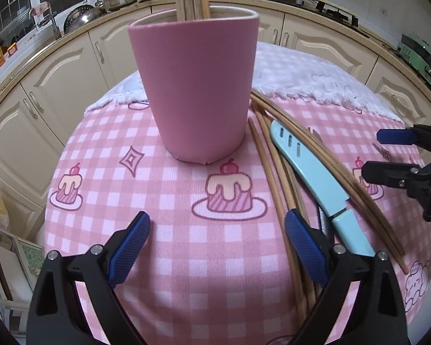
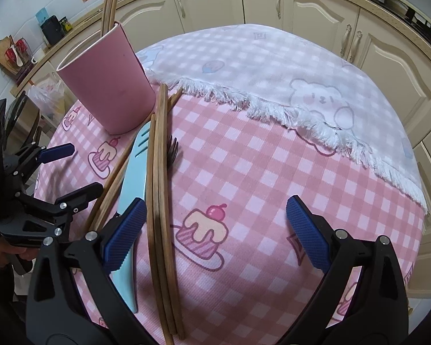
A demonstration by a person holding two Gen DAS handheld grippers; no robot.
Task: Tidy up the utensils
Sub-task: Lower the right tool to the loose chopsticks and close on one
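— Right gripper [image 2: 215,230] is hanging with its jaws spread wide and nothing between them; loose chopsticks [image 2: 161,215] are lying just inside its left pad, running away from it toward the pink cup [image 2: 109,86]. Which piece is it going for?

— I'm judging the chopsticks; they are the nearest thing between the fingers, and some chopsticks [image 2: 110,0] are already standing in the cup, far ahead and to its left.

— And the blue knife [image 2: 133,178]?

— It is lying just left of that bundle, partly under the left pad [image 2: 123,235]; a dark fork [image 2: 173,146] is peeking out ahead, on the bundle's right side; so the jaws should be closing on wood only, not dragging the knife along.

— What is the left gripper [image 1: 217,244] doing?

— It is also standing open and empty, facing the cup straight ahead; the knife and more chopsticks are lying off to its right, some passing under its right pad [image 1: 304,247].

— Any advice for the grasp?

— Shift the right gripper slightly left so the bundle is sitting centred; pinch across the sticks near mid-length so they are not fanning; the checked tablecloth [image 2: 273,172] is soft, so press down lightly; then tip them upright before lowering into the cup, since it is looking light enough to topple.
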